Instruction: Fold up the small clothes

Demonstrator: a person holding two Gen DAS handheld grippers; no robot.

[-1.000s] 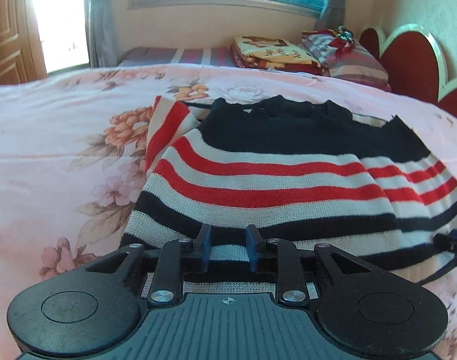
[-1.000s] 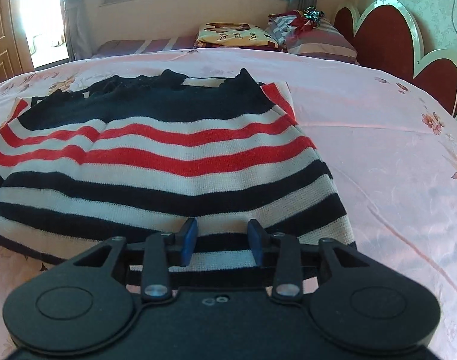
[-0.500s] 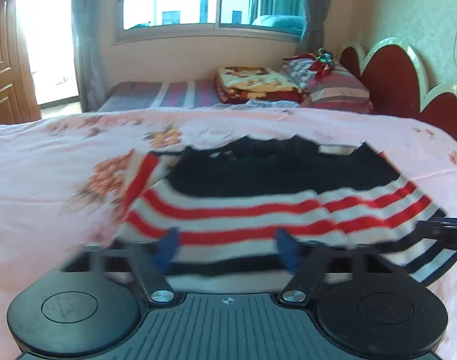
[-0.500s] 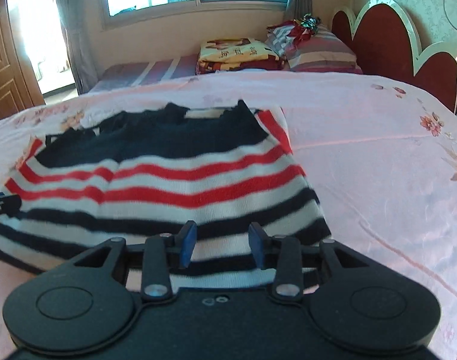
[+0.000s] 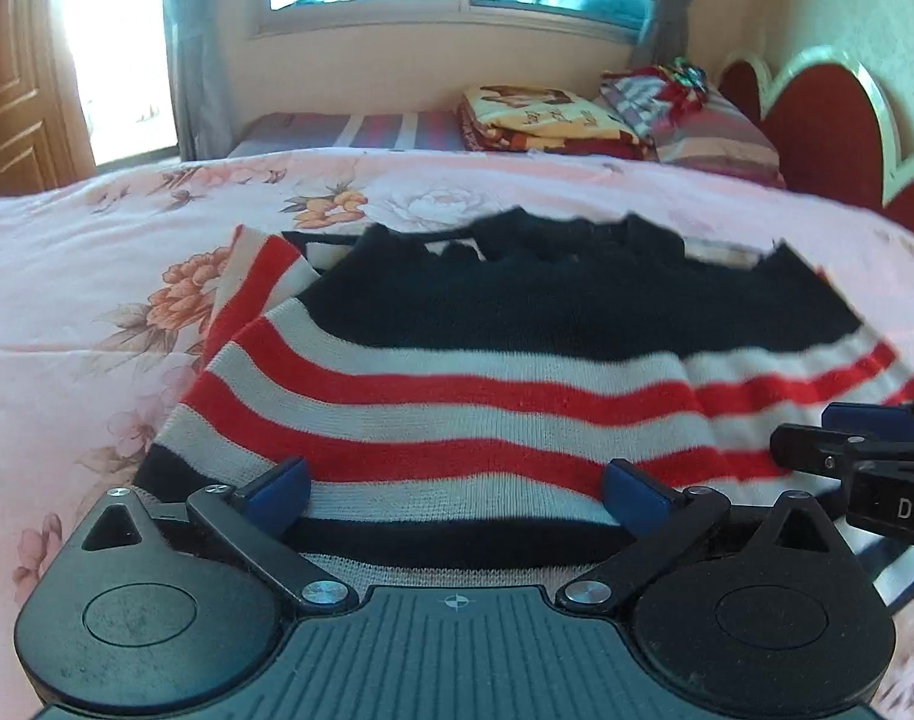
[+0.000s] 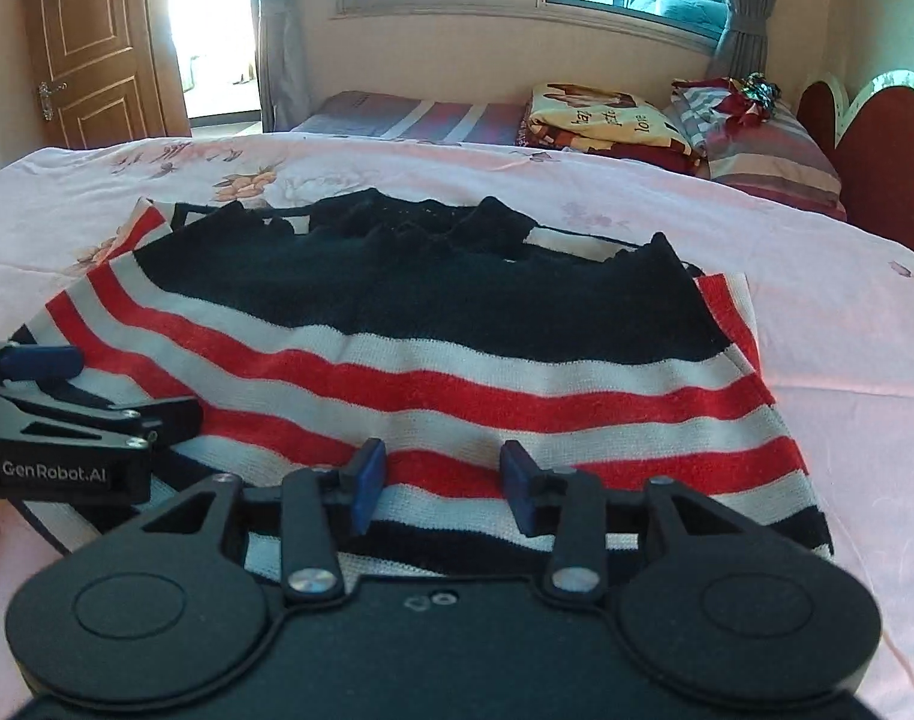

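Left gripper (image 5: 454,495) jaws just opened wide, sweater (image 5: 517,372) hem loose between. Right gripper (image 6: 442,489) half open, nothing pinched. You risk dragging fold if pads snag knit.

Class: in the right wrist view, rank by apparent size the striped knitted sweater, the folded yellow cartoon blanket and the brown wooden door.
1. Striped knitted sweater, by far the largest, though nearest the camera.
2. Brown wooden door.
3. Folded yellow cartoon blanket; it looks close to the door in size, so their order is unsure.

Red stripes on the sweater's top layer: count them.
2, running side to side across the sweater: one just below the black band, one nearer the grippers. Underlayers may hide more.
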